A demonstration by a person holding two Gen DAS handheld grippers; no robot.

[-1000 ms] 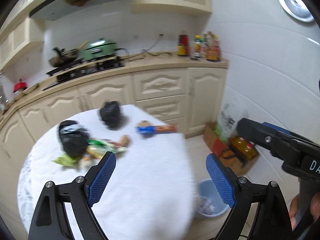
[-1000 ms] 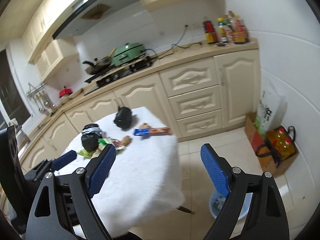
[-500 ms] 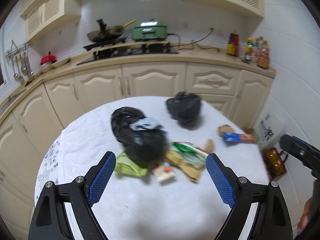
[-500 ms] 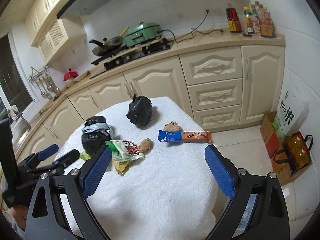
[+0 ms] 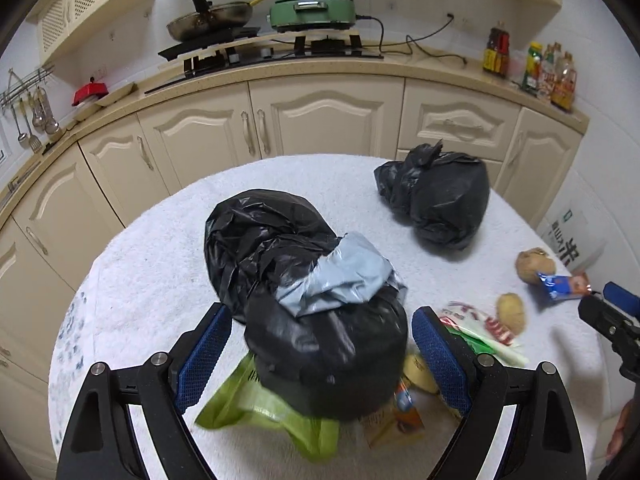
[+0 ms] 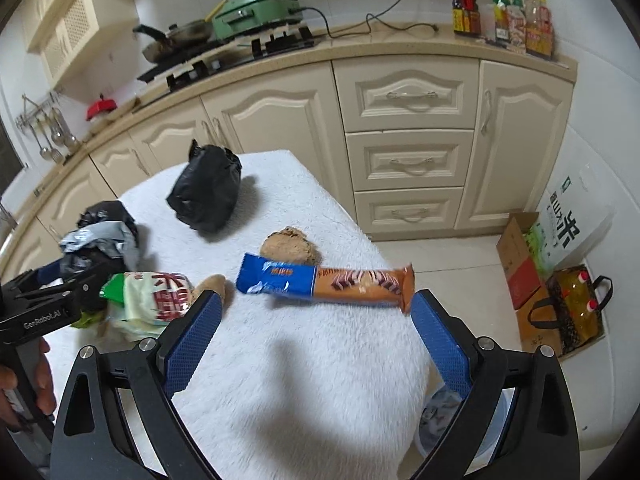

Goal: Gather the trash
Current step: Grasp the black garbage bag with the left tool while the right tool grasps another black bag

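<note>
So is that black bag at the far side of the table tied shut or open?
Shut, it seems: the far black bag bunches into a knotted tuft on top, no contents showing.

Desk [image 5: 160, 280]: covered in white fleecy cloth
Two trash bags: the near one [image 5: 320, 344] was black with a grey patch; the far one [image 5: 440, 200] was plain black
Snack wrapper [image 6: 324, 284]: blue and orange-brown
Plastic bag [image 5: 260, 412]: lime green
Fingers [image 6: 192, 336]: blue cross-hatched pads on black frames
Cabinets [image 6: 404, 100]: cream
Cooker [image 5: 312, 8]: green
</note>
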